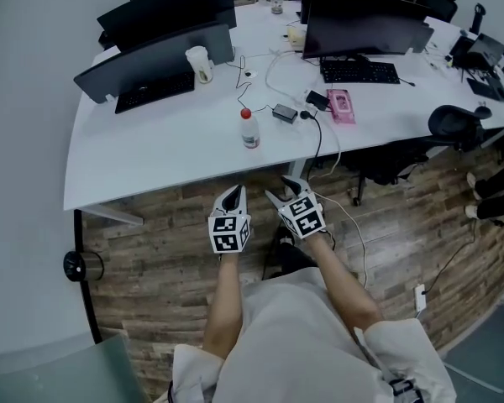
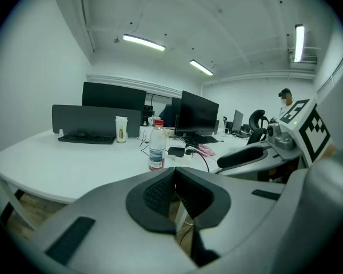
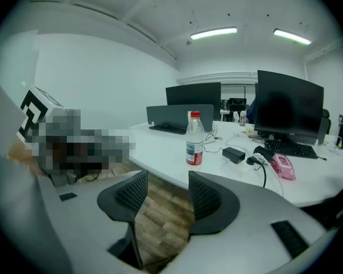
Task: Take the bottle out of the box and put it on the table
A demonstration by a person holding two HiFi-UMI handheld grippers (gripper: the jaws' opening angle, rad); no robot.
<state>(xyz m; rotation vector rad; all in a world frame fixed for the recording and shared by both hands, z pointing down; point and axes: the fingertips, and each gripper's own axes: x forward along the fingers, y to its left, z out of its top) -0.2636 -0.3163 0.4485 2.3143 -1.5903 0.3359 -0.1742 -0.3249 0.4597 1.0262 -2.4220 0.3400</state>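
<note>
While the bottle (image 1: pixel 249 129) stands on the table (image 1: pixel 151 145) ahead, left gripper (image 1: pixel 233 194) jaws touch, right gripper (image 1: pixel 285 191) jaws gape.

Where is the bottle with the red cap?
In the head view the bottle stands upright on the white table, near its front edge, just left of the black adapter.

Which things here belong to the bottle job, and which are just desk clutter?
Job: bottle, upright on the table; left gripper, jaws together, empty; right gripper, jaws apart, empty. No box in view.
Lying about: cup, keyboard, power adapter, pink packet, monitor.
</note>
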